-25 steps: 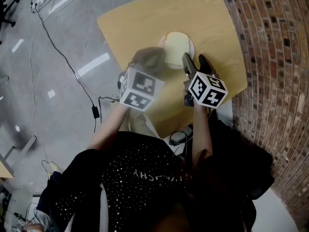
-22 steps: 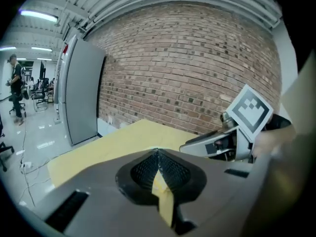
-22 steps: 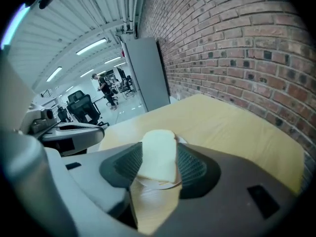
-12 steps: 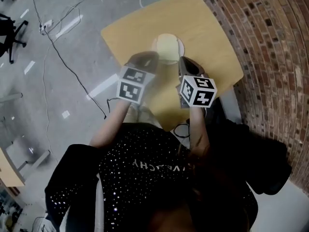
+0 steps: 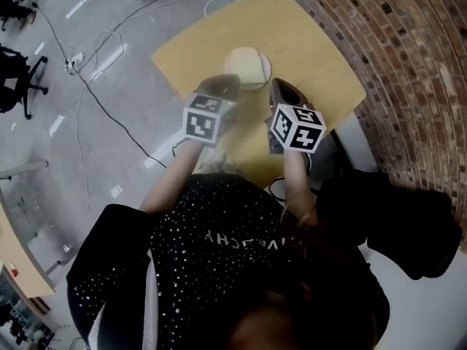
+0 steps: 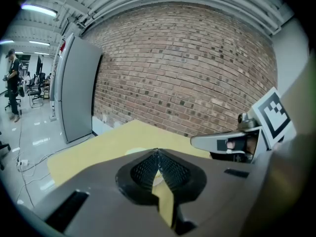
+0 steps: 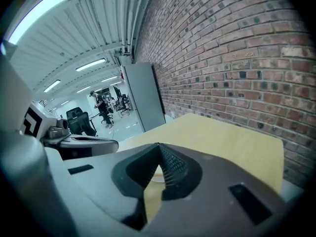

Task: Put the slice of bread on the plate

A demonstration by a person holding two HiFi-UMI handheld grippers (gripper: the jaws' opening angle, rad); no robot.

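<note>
Our left tongs hang above the near edge of the tabletop with their ribbed pads pressed together at the tip and nothing between them. Just beyond them the slice of bread lies flat on the plate, so we judge the placing done and only a clean withdrawal left. Our right tongs are likewise closed and empty, held near the plate's right side. To finish well, we should draw both pairs straight up and toward ourselves, keeping the tips above the rim so that neither clips the plate or drags the slice. We should also keep the two apart, since they sit close together. As for writing, the cube on the left tongs and the cube on the right tongs carry only black-and-white square markers, no letters. The dark speckled top bears one line of pale capitals, upside down to us, which seems to read GIVENCHY, though we cannot be sure.
</note>
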